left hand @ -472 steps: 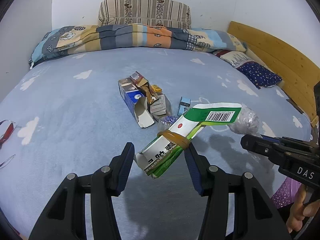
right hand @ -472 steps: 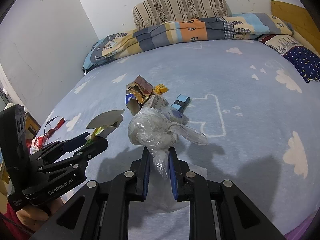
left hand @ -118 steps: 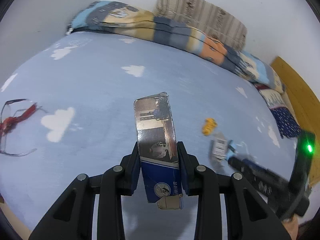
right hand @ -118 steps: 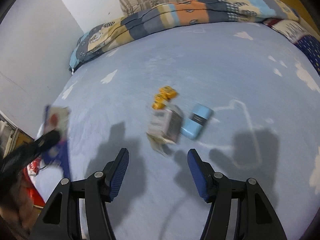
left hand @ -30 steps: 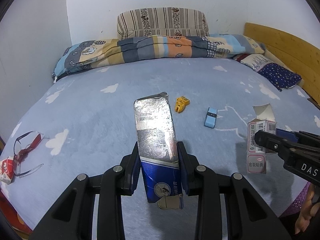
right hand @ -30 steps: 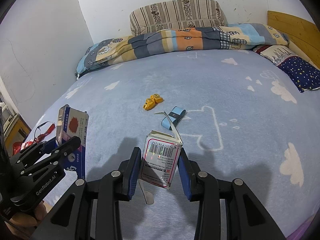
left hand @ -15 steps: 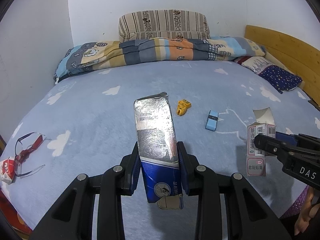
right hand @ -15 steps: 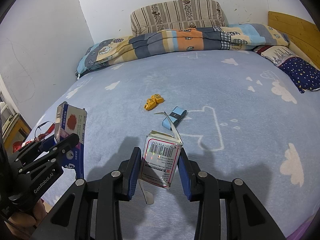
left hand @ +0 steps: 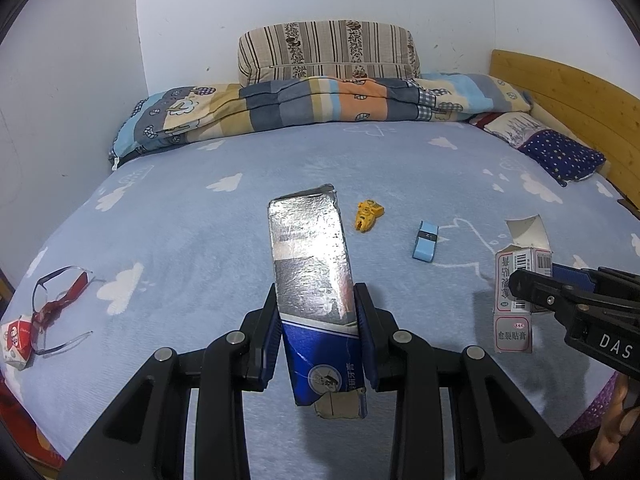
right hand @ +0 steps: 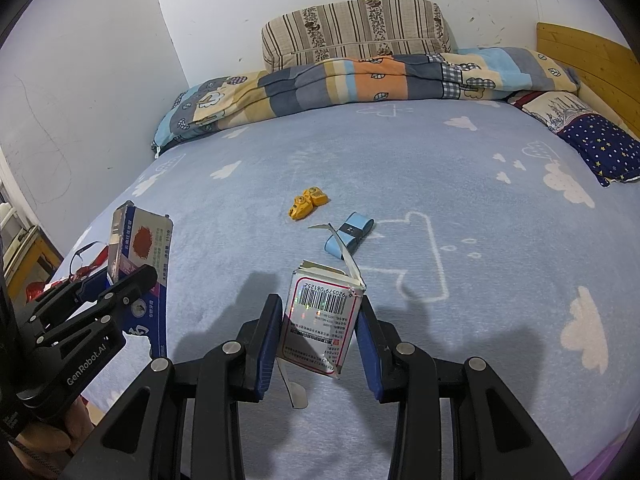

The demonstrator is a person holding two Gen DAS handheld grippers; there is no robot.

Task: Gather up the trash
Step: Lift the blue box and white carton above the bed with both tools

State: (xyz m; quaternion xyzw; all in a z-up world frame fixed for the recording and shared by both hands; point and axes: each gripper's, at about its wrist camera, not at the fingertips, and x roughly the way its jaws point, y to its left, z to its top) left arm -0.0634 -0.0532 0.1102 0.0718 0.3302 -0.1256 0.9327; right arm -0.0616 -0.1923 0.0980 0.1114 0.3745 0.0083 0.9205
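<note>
My left gripper is shut on a flattened blue and silver carton, held upright above the bed; it also shows in the right wrist view. My right gripper is shut on a small white box with a barcode, its top flap open; the box also shows in the left wrist view. A yellow crumpled wrapper and a small light blue box lie on the blue bedsheet beyond both grippers.
A folded quilt and a striped pillow lie at the back. A starry pillow and a wooden headboard are on the right. Glasses and a small red-white packet lie near the left edge.
Both grippers, each holding its box, have drawn back a little from the bed and risen slightly. The wrapper and the blue box have not moved.
</note>
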